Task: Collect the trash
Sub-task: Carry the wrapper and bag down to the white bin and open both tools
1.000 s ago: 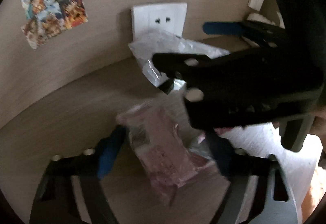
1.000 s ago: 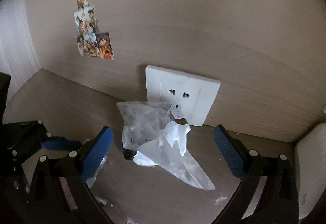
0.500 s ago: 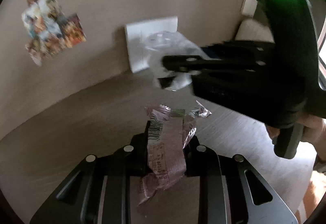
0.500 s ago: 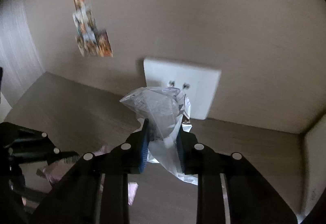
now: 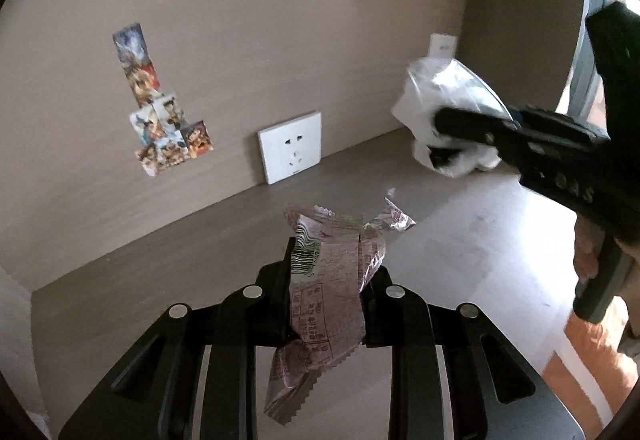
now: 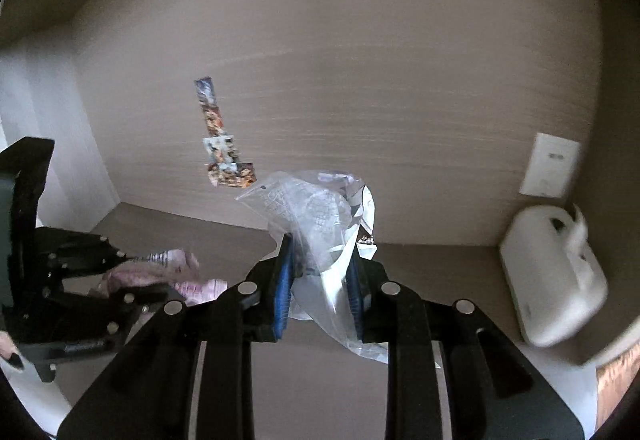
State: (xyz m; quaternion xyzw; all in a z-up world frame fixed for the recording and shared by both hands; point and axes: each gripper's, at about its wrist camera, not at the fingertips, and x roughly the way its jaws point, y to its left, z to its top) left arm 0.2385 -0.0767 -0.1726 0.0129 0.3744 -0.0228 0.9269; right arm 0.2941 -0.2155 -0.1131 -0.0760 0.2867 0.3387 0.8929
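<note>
Wrappers both off the counter [image 5: 460, 240]. Left gripper [image 5: 326, 272] clamped on pink wrapper [image 5: 320, 300]; right gripper [image 6: 320, 276] clamped on clear plastic bag [image 6: 316, 216]. Bag looked slick and loosely bunched, so a quick swing could pull it free.

The crinkled pink snack wrapper [image 5: 328, 292] looks like thin glossy film, printed with a barcode and creased all over. The clear plastic bag [image 6: 320, 224] is transparent, shiny and wrinkled (some faint print shows through it). The brown wood-grain bench [image 5: 460, 240] has a smooth matt laminate finish, as does the wall panel [image 5: 280, 20] behind it. The white wall socket [image 5: 290, 147] is smooth hard plastic. The black left claw [image 5: 326, 300] is matt plastic with bright metal pins; the right claw [image 6: 320, 280] carries blue pads [image 6: 283, 292].
</note>
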